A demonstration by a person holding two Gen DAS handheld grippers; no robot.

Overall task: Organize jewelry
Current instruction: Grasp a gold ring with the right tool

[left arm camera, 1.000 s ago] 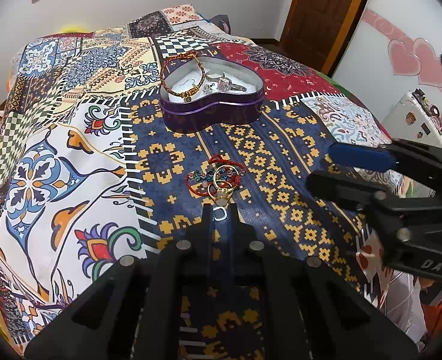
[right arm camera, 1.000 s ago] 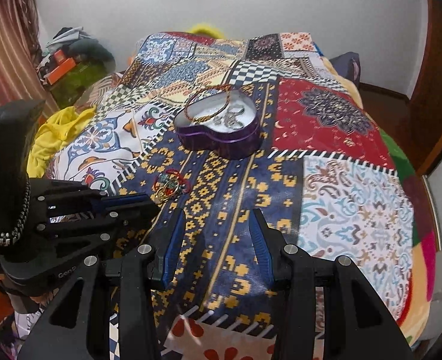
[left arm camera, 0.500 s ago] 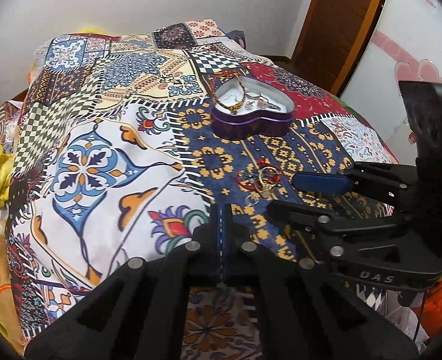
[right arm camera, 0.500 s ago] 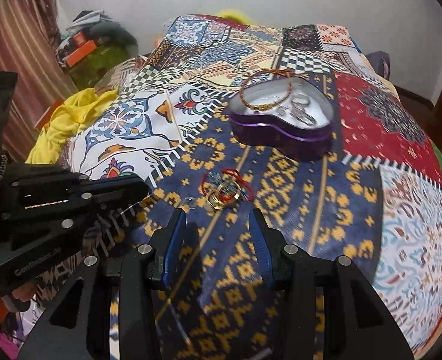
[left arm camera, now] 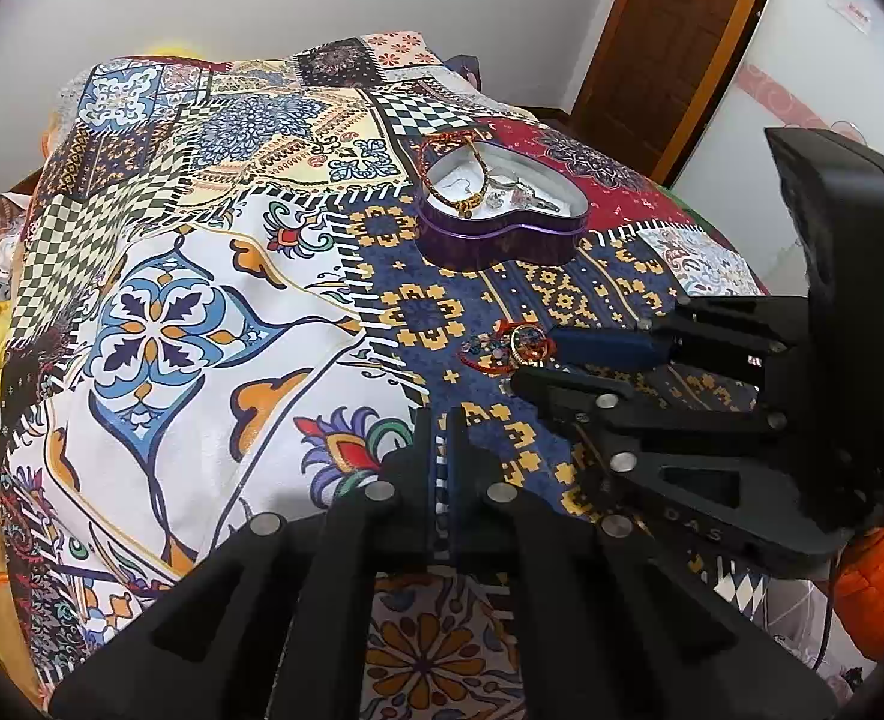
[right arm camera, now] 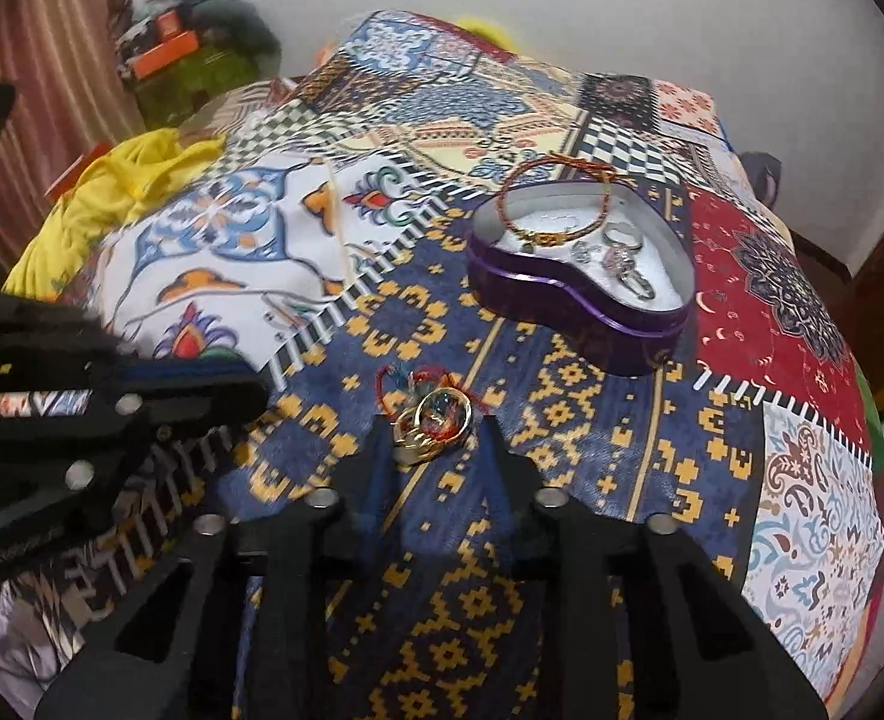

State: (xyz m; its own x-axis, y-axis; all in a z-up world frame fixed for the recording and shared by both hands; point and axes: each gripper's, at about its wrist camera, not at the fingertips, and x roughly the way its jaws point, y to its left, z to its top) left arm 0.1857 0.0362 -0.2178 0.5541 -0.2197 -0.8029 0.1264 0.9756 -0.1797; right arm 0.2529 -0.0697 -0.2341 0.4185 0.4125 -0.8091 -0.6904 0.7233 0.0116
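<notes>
A purple heart-shaped tin [right arm camera: 586, 294] [left arm camera: 502, 228] stands open on the patterned bedspread, with a beaded bracelet [right arm camera: 556, 204] draped over its rim and rings [right arm camera: 619, 258] inside. A small pile of jewelry [right arm camera: 435, 414] [left arm camera: 511, 348], with gold rings and a red cord bracelet, lies in front of the tin. My right gripper [right arm camera: 435, 426] is open, its fingers on either side of the pile. My left gripper [left arm camera: 440, 414] is shut and empty, to the left of the pile.
The patchwork bedspread [left arm camera: 201, 300] covers the whole bed. Yellow cloth [right arm camera: 117, 180] lies at the bed's left edge, with clutter [right arm camera: 189, 42] behind it. A wooden door [left arm camera: 670, 42] stands at the back right. The left gripper's body [right arm camera: 81, 396] shows in the right view.
My right gripper has moved forward and left to the jewelry pile, which now lies between its fingers. My left gripper has pulled back and to the left, away from the pile.
</notes>
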